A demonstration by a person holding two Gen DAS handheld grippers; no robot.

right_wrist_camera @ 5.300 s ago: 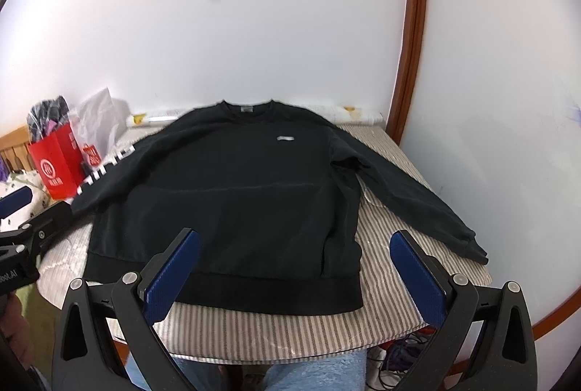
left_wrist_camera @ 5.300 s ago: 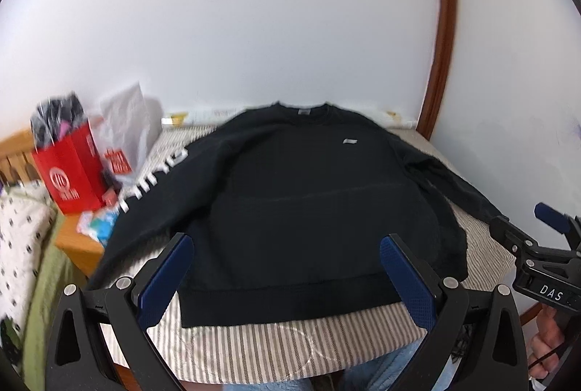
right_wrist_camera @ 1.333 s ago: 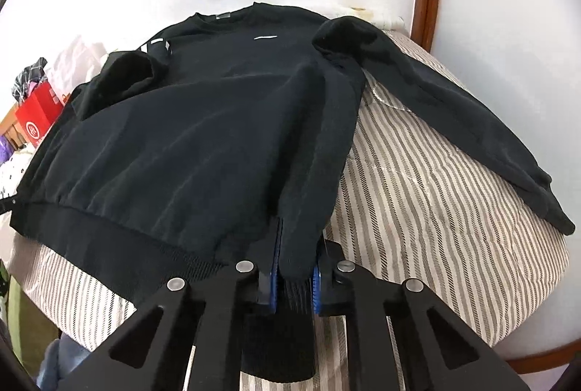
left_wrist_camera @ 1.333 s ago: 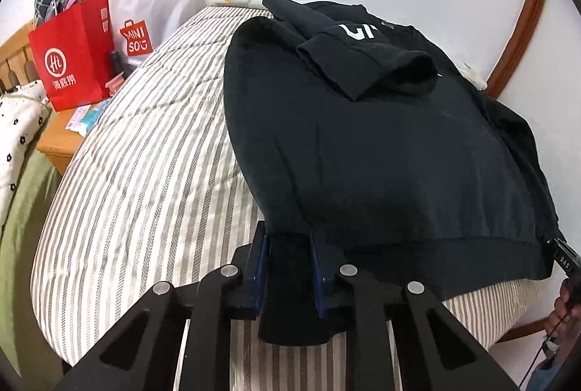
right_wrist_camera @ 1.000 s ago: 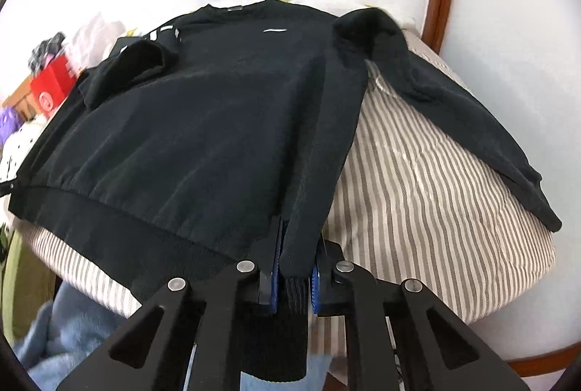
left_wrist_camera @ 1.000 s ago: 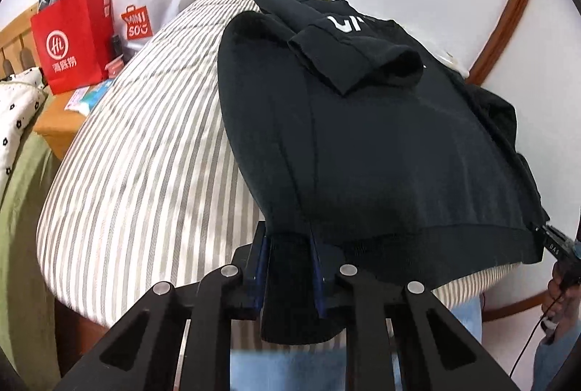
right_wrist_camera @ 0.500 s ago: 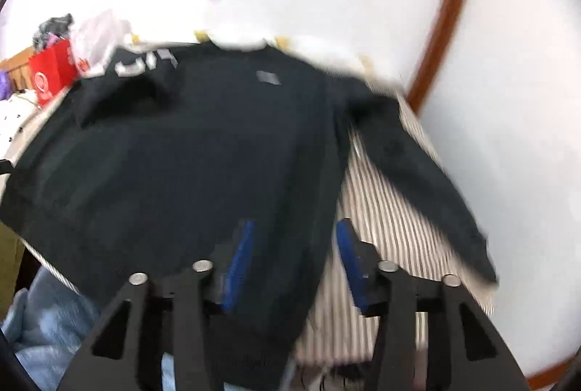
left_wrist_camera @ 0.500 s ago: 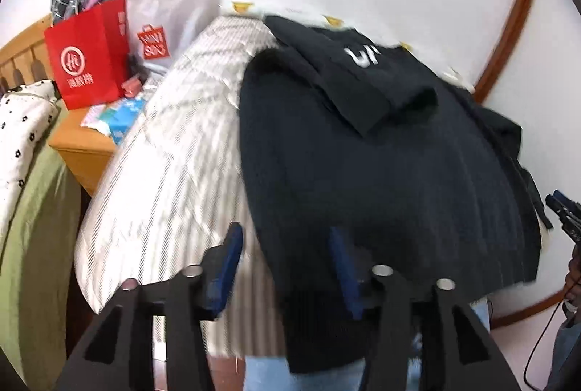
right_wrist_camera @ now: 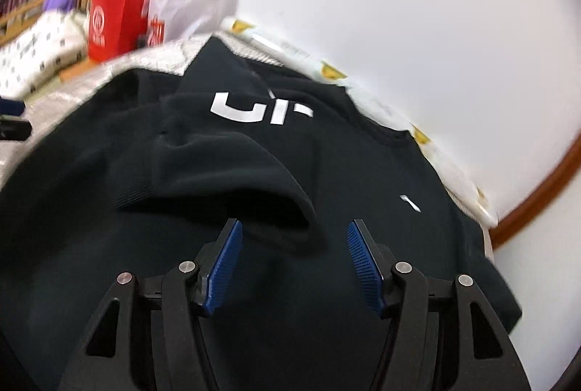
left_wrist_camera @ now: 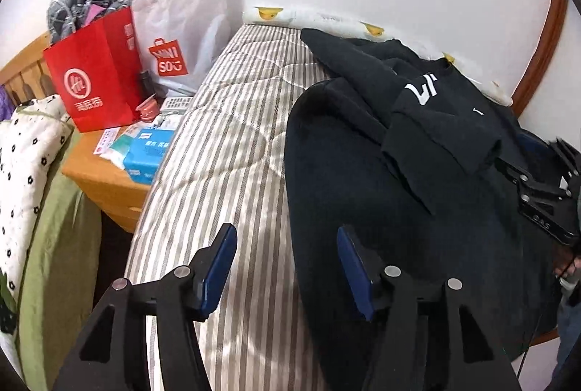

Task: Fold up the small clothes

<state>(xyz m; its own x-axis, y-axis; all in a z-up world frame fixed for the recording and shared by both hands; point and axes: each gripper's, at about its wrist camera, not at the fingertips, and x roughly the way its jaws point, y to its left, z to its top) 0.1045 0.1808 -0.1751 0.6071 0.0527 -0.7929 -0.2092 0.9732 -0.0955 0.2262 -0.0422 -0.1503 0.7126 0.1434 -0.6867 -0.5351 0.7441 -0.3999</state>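
Note:
A black sweatshirt (left_wrist_camera: 417, 209) lies on the striped bed (left_wrist_camera: 225, 151), its left sleeve (left_wrist_camera: 428, 125) with white letters folded across the chest. My left gripper (left_wrist_camera: 287, 267) is open and empty over the sweatshirt's left edge near the hem. In the right wrist view my right gripper (right_wrist_camera: 292, 260) is open and empty, low over the sweatshirt (right_wrist_camera: 181, 263) just short of the folded sleeve's cuff (right_wrist_camera: 254, 187). The right gripper also shows at the right edge of the left wrist view (left_wrist_camera: 544, 187).
A red paper bag (left_wrist_camera: 94, 78) and a white Miniso bag (left_wrist_camera: 178, 38) stand on a wooden nightstand (left_wrist_camera: 105, 173) left of the bed, with tissue packs and small items. A green and white spotted quilt (left_wrist_camera: 29, 180) lies at far left. White walls stand behind.
Both grippers have let go of the sweatshirt's hem and opened. The right gripper has moved forward over the sweatshirt toward the folded sleeve; the left has drawn back a little.

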